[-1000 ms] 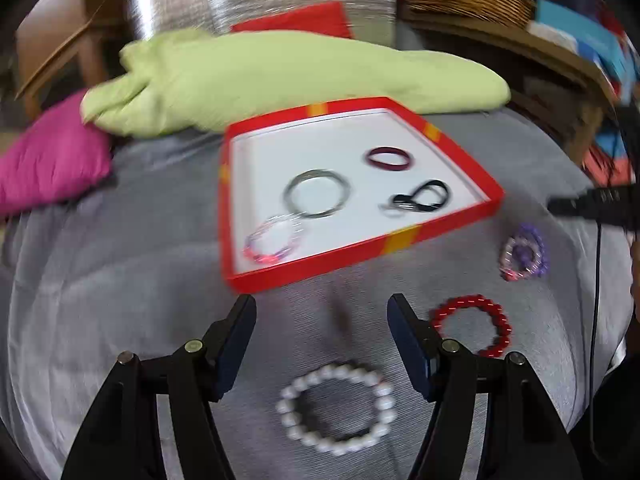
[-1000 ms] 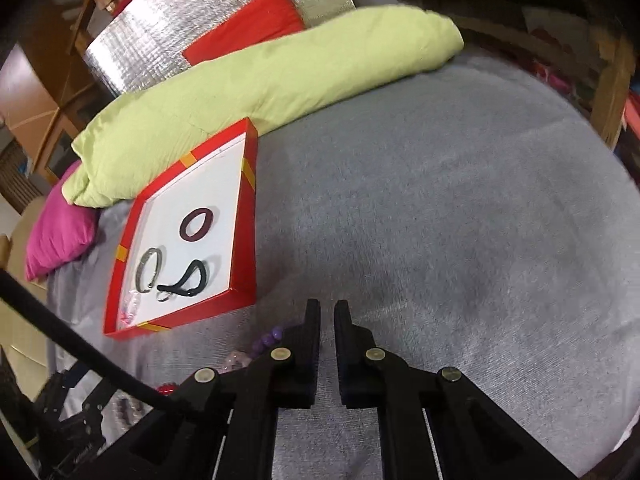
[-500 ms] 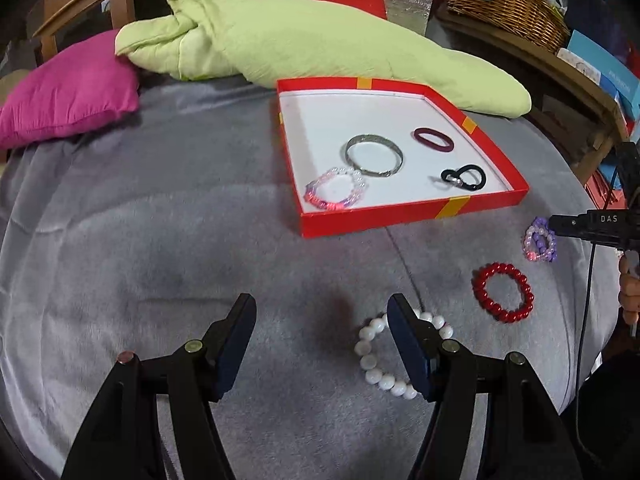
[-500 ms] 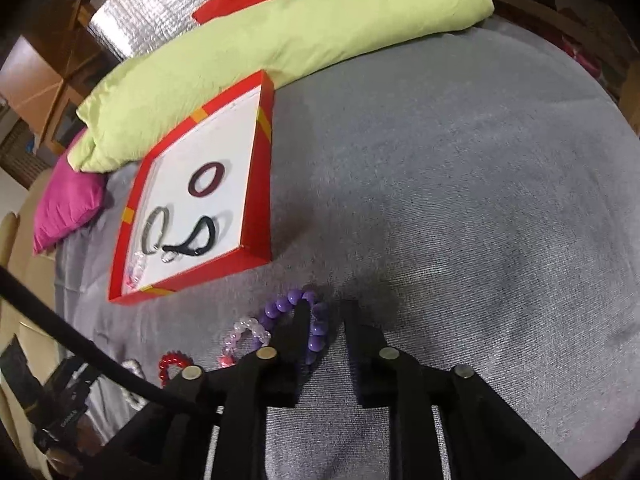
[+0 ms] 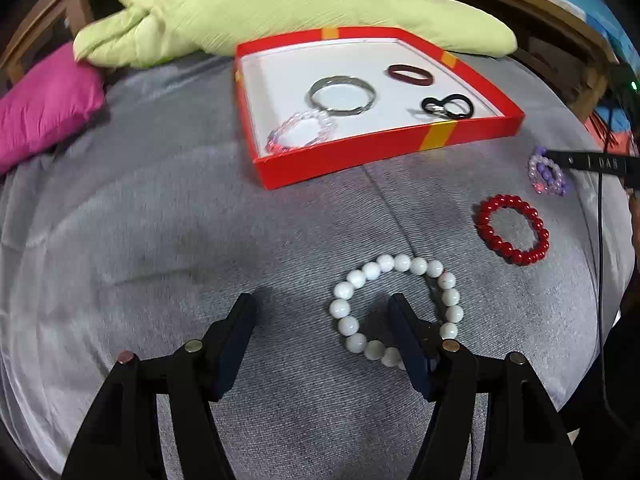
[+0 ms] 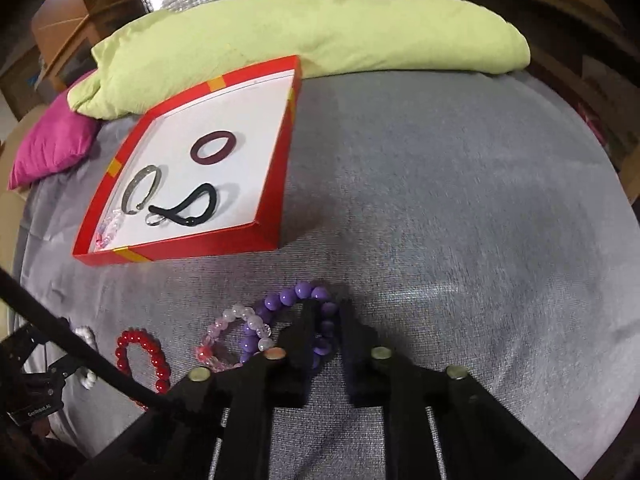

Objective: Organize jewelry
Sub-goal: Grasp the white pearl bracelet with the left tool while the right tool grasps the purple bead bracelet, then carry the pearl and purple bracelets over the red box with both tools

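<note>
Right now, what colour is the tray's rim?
Red with yellow stripes; left wrist view.

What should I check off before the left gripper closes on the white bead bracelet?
1. Left gripper open: ok.
2. White bead bracelet straddled: one finger sits inside the loop, the other outside; ok.
3. Fingers down at bead height: cannot tell.
4. Red bead bracelet apart from the white one: ok.
5. Red tray has bare floor left: ok.
6. Right gripper, nearly closed around the purple bead bracelet, out of the left one's path: ok.
</note>
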Action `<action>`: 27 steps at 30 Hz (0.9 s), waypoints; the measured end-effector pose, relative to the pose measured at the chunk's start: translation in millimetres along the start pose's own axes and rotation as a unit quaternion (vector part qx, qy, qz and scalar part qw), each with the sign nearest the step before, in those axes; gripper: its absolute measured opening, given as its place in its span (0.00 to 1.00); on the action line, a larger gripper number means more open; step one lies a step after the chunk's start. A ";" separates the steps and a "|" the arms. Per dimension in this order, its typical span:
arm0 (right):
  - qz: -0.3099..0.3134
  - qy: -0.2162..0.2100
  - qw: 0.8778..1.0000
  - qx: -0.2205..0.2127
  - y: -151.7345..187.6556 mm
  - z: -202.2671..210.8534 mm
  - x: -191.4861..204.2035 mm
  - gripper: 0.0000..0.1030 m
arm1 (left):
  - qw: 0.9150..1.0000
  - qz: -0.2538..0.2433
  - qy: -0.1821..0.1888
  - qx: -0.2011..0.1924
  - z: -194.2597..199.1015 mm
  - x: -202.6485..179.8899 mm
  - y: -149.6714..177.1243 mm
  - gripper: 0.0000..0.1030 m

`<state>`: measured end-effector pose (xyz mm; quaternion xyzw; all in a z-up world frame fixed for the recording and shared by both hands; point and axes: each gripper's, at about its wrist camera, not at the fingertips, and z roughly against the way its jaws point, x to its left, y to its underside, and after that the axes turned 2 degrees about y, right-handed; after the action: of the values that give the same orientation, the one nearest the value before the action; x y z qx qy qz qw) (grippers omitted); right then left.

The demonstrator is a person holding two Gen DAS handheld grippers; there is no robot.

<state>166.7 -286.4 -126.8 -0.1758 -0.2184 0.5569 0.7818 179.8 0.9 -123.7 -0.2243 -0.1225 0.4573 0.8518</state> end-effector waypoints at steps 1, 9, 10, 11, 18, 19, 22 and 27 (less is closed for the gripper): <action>-0.009 -0.006 1.000 -0.004 -0.8 2.1 -2.5 0.10 | 1.000 -0.001 0.005 -0.003 0.9 -1.5 -0.2 0.47; -0.053 -0.062 0.993 -0.087 -6.8 42.1 -21.2 0.10 | 0.998 0.009 0.003 -0.063 22.7 -2.2 -9.9 0.10; -0.059 -0.069 0.991 -0.096 -6.9 47.1 -21.9 0.10 | 0.997 0.012 0.003 -0.080 28.9 -2.5 -12.0 0.10; -0.064 -0.078 0.989 -0.109 -7.4 53.0 -22.6 0.10 | 0.996 0.014 0.003 -0.092 33.9 -2.2 -14.3 0.09; -0.064 -0.113 0.973 -0.193 -8.9 85.0 -15.2 0.10 | 0.984 0.015 0.002 -0.178 63.1 -9.0 -27.0 0.10; -0.064 -0.116 0.971 -0.199 -8.7 87.4 -12.9 0.10 | 0.982 0.018 0.003 -0.189 67.0 -9.7 -28.7 0.10; -0.067 -0.128 0.966 -0.216 -8.4 94.3 -8.4 0.10 | 0.976 0.029 0.007 -0.217 72.8 -8.6 -35.6 0.10; -0.062 -0.135 0.964 -0.219 -6.0 96.5 -1.0 0.10 | 0.969 0.037 -0.010 -0.244 80.2 -11.5 -42.4 0.10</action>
<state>119.3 -286.2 -42.4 -0.2523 -0.4489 0.4648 0.7203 170.9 -7.4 -33.1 -0.4249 -0.2311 0.4467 0.7527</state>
